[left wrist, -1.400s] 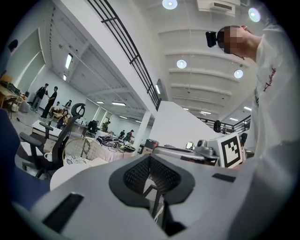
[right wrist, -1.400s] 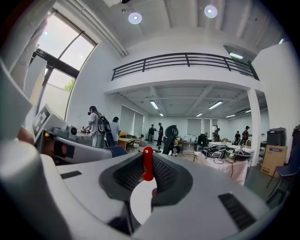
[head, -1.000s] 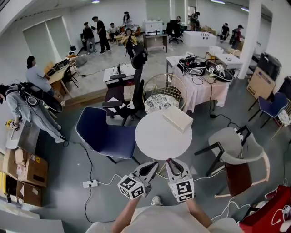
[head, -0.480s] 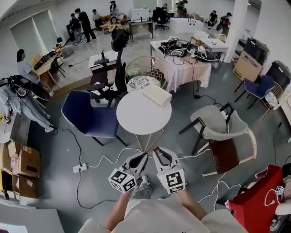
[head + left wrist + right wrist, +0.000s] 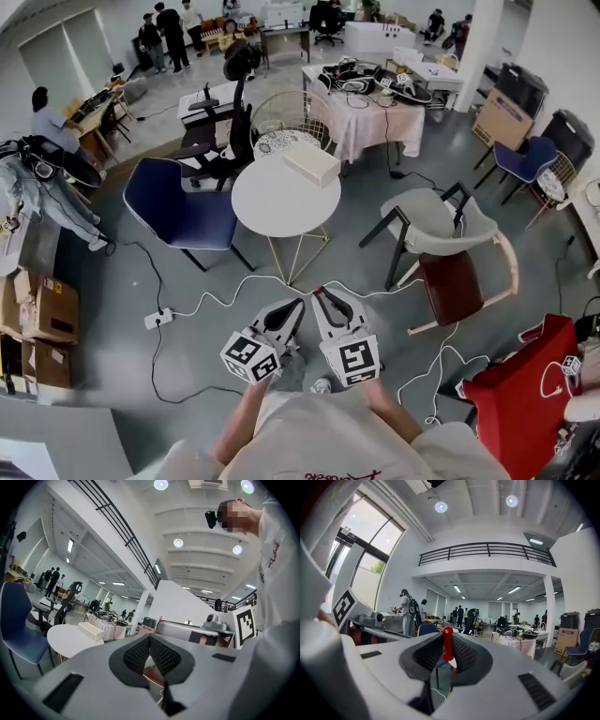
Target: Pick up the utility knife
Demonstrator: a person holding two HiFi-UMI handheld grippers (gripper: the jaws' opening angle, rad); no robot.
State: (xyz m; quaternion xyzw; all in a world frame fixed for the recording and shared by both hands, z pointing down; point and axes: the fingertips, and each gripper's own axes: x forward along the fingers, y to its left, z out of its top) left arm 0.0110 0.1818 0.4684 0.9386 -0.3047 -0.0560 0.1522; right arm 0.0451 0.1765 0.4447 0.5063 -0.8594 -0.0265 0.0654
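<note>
My right gripper (image 5: 448, 645) is shut on a slim red utility knife (image 5: 447, 643), which stands upright between the dark pads with a pale blade tip showing below the red part. In the head view the right gripper (image 5: 320, 293) is held level in front of the person's body, over the grey floor. Beside it, my left gripper (image 5: 299, 305) points the same way. Its jaws (image 5: 150, 638) meet at the tips with nothing between them. Both grippers are well short of the round table.
Ahead stands a round white table (image 5: 272, 208) with a white box (image 5: 311, 164) on it. A blue chair (image 5: 178, 208) is at its left and a grey chair (image 5: 439, 223) at its right. White cables (image 5: 211, 302) and a power strip (image 5: 157, 319) lie on the floor. A red bag (image 5: 525, 386) is at the right.
Both grippers have drawn back from the round table together, which now lies farther off. More floor and cables show between. The jaws look the same.
</note>
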